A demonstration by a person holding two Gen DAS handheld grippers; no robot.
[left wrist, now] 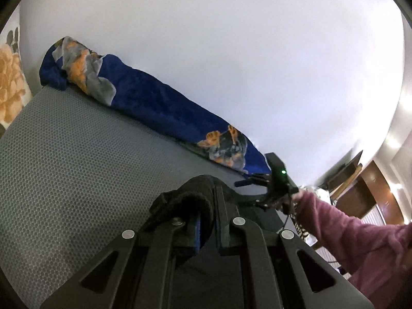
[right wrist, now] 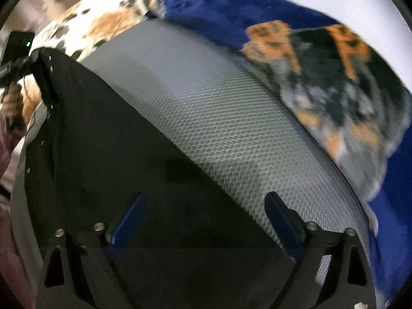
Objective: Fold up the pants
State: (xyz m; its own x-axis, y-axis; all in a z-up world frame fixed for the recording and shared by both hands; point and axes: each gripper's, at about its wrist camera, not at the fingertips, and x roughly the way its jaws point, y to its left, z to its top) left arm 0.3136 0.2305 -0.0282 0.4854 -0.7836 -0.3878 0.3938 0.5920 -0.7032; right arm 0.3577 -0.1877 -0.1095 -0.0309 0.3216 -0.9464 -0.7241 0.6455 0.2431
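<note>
The black pants lie spread on a grey honeycomb mat. My left gripper is shut on a bunched edge of the pants, lifted off the mat. It also shows far left in the right wrist view, holding the pants' far edge. My right gripper is open and empty, its blue-padded fingers spread just above the pants' near edge. In the left wrist view the right gripper shows at right, held by a hand in a pink sleeve.
A blue fleece blanket with a dog print lies along the mat's far edge against a white wall; it also shows in the right wrist view. A floral pillow lies beyond the mat. Wooden furniture stands at far right.
</note>
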